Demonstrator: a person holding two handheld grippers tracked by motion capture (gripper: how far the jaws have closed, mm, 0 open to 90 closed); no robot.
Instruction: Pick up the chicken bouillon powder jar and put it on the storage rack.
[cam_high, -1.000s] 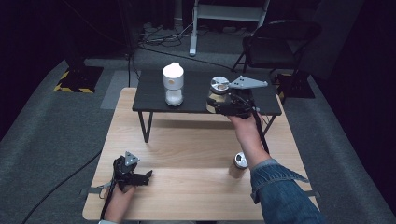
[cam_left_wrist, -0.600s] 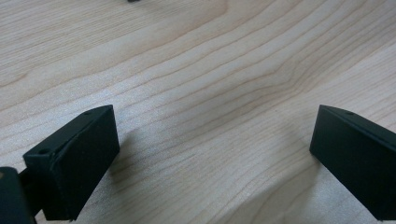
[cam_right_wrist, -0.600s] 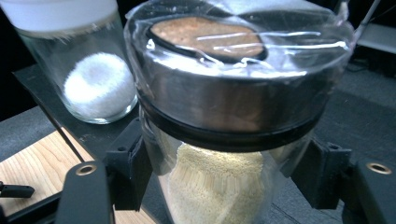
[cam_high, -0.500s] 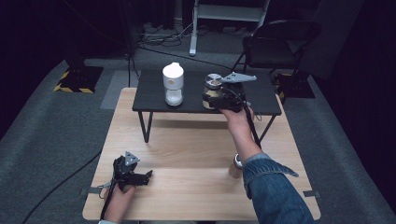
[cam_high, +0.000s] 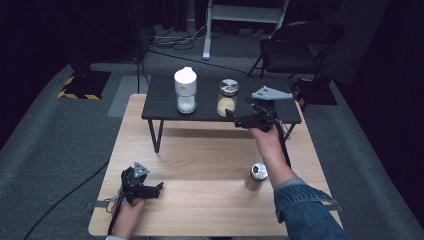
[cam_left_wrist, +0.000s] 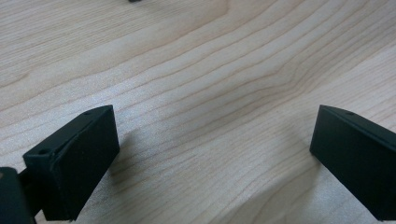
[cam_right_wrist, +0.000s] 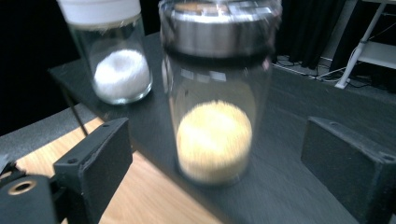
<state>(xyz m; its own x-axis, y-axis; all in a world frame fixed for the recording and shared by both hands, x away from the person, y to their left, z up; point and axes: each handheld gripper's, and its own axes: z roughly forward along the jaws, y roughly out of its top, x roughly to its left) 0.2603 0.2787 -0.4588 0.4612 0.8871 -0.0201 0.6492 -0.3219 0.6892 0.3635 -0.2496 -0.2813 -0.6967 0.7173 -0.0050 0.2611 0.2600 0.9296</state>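
The high view looks forward and down from above my side of the counter (cam_high: 200, 165). The camera on my left hand-held gripper (cam_high: 150, 190) stares close at the bare wood. My right gripper view faces the yellow-filled jar (cam_right_wrist: 215, 116) closely; the high view shares that jar (cam_high: 227, 97).

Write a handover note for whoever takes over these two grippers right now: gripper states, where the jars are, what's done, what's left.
Right gripper: jaws have just been opening, now open and apart from the jar with yellow grains, which stands upright on the black shelf.
Left gripper: open, holds nothing, low over the wooden table.
Jar with white grains: also on the shelf, left of the yellow one.
Small silver-topped jar: on the table beside the right forearm.
Done: two jars are on the shelf.
Left: probably back the right gripper off and shelve the small jar.
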